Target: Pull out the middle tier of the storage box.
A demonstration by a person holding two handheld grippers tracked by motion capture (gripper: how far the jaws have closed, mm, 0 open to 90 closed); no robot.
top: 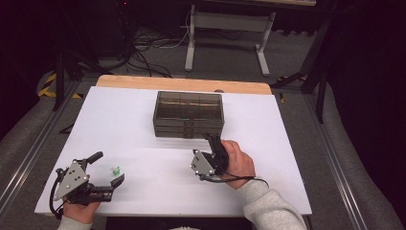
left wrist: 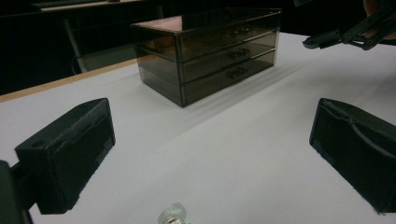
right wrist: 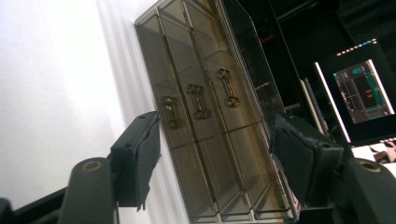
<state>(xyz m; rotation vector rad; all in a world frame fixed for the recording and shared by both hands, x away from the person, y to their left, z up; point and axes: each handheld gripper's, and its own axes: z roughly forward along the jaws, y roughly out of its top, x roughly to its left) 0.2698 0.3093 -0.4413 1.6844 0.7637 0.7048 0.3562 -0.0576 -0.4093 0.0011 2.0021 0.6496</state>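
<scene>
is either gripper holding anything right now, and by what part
Nothing is held. The right gripper has its jaws open in front of the drawer box, not touching it. The left gripper is open around the small green ring.

small green item point(left wrist: 172, 215) cut off, too small to identify

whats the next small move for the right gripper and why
Probably ease the right gripper forward onto a drawer handle: its jaws stand open just short of the smoky drawer box, all three drawers look shut, and nothing is between the pads yet.
</scene>
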